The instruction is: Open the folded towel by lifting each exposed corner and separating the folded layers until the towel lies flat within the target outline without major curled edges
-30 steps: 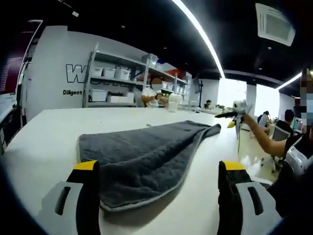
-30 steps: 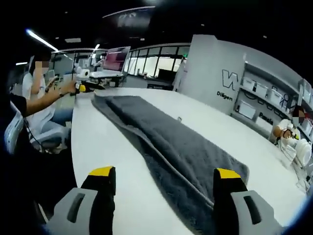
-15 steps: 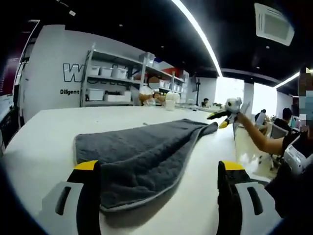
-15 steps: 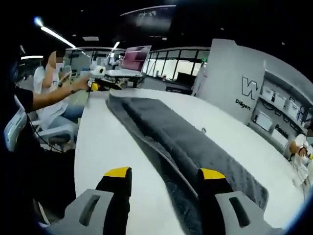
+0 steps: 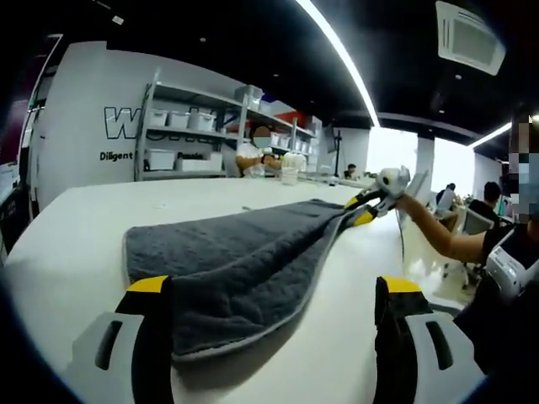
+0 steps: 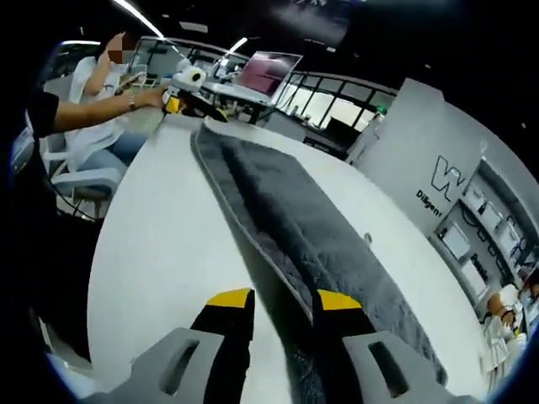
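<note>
A dark grey towel (image 5: 244, 261) lies folded into a long strip on the white table (image 5: 59, 252). My left gripper (image 5: 274, 290) is open wide at the strip's near end, with the towel's corner lying between its jaws. At the far end my right gripper (image 5: 368, 206) grips the towel's corner. In the right gripper view the towel (image 6: 312, 227) runs away along the table (image 6: 160, 244), and my right gripper (image 6: 284, 301) has its jaws drawn close on the towel's light hem. The left gripper (image 6: 189, 88), held in a hand, sits at the far end.
Shelves with white boxes (image 5: 185, 143) stand behind the table, and a person (image 5: 261, 156) sits near them. The table's edge runs close along the towel, with an arm (image 5: 446, 240) reaching over it. A chair (image 6: 76, 181) and a screen (image 6: 269, 71) lie beyond it.
The right gripper's jaws have narrowed from wide open to close around the towel's hem at its corner. The left gripper's jaws stay wide apart over the other end.
</note>
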Demonstrator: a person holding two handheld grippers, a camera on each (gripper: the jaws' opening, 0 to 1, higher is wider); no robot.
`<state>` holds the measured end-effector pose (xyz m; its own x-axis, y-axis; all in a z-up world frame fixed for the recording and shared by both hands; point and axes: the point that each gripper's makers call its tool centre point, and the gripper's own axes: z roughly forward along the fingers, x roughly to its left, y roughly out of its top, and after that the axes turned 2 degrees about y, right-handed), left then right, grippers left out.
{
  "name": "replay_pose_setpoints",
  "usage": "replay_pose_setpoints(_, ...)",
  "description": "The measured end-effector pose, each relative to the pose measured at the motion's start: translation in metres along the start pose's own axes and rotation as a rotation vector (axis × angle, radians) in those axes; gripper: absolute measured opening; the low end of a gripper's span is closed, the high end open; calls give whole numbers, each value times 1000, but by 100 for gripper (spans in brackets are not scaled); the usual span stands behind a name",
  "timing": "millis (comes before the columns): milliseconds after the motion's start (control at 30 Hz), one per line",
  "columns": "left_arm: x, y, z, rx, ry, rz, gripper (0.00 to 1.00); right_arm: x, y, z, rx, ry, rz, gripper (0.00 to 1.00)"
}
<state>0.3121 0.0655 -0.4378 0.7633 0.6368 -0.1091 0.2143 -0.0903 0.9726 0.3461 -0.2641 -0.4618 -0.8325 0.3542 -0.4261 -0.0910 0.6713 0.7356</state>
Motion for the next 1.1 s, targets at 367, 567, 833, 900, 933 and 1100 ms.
replay_pose_setpoints(367,1,3,-2,-8,-10,9,98,-12,-8,12,50,-68,-35,0)
replay_pose_setpoints(567,0,2,-3,-12,-14,5,98,0,-11,10,38,-16,4,0)
replay_pose_setpoints(833,-1,3,-5,-15,-20,-1,97,26,-12,1,13,72,62,0)
replay_pose_setpoints(900,-1,2,-5,-14,-22,0,97,30,-12,-1,9,86,74,0)
replay_pose_setpoints(933,-2,2,-5,-11,-25,0,97,33,-12,-2,4,97,79,0)
replay_pose_setpoints(1100,-5,-3,-3,11,-43,9,97,43,-9,-6,-21,138,116,0)
